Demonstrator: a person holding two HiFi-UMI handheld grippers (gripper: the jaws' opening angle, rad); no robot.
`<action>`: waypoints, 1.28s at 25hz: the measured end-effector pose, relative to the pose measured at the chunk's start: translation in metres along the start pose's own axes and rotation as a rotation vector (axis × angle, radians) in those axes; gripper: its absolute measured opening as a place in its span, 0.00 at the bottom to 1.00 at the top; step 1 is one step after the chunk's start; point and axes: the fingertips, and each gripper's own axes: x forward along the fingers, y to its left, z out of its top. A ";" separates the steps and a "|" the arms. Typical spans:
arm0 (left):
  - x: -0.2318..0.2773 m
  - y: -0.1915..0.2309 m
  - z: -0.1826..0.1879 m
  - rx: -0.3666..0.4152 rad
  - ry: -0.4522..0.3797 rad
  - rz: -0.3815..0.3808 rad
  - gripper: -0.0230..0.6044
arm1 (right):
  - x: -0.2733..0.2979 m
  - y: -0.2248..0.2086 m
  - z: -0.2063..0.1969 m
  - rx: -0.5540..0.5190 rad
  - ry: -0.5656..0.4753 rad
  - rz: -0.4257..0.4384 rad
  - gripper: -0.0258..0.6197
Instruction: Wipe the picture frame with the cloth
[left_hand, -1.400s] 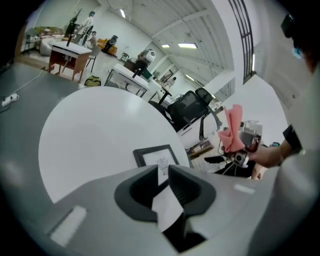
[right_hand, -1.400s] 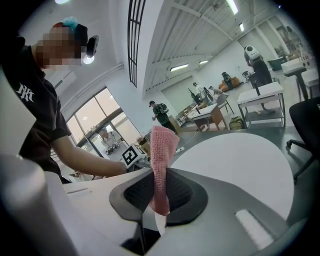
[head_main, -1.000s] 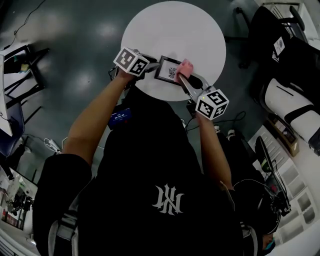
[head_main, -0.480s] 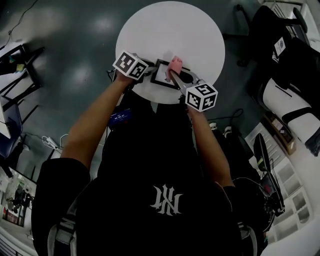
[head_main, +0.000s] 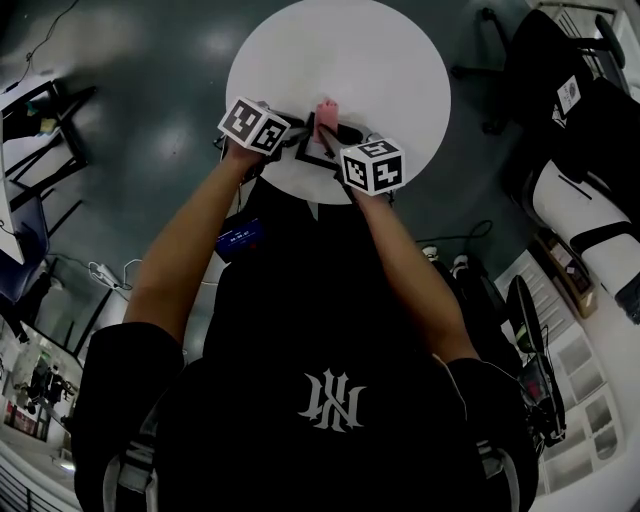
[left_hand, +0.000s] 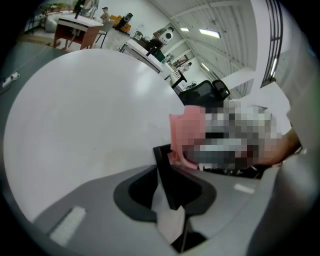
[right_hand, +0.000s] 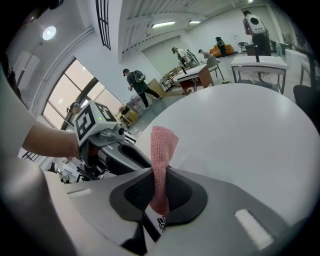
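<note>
The black picture frame (head_main: 311, 150) lies at the near edge of the round white table (head_main: 370, 60). My left gripper (head_main: 292, 139) is shut on the frame's left edge; in the left gripper view the frame's dark border (left_hand: 166, 176) runs between the closed jaws. My right gripper (head_main: 331, 138) is shut on the pink cloth (head_main: 326, 113), which sticks up past the jaws (right_hand: 162, 145) and rests over the frame's left part, close to the left gripper. In the left gripper view the cloth (left_hand: 186, 131) hangs just beyond the frame's corner.
Black office chairs (head_main: 560, 90) and a shelf unit (head_main: 575, 380) stand to the right of the table. A desk (head_main: 30, 120) is at the left. People (right_hand: 135, 82) and tables (right_hand: 257, 62) show far behind in the right gripper view.
My right gripper has carried the pink cloth leftward across the frame, from its right side toward the left gripper. The left gripper has kept its hold on the frame.
</note>
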 end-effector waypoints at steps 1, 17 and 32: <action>0.001 -0.001 0.000 -0.001 -0.001 0.004 0.15 | 0.003 0.000 -0.001 -0.019 0.016 -0.006 0.09; 0.004 -0.001 0.001 -0.017 -0.003 0.020 0.14 | 0.020 -0.001 -0.003 -0.222 0.129 -0.100 0.09; -0.001 0.001 -0.002 -0.006 0.014 0.038 0.14 | -0.006 -0.022 -0.025 -0.139 0.137 -0.162 0.09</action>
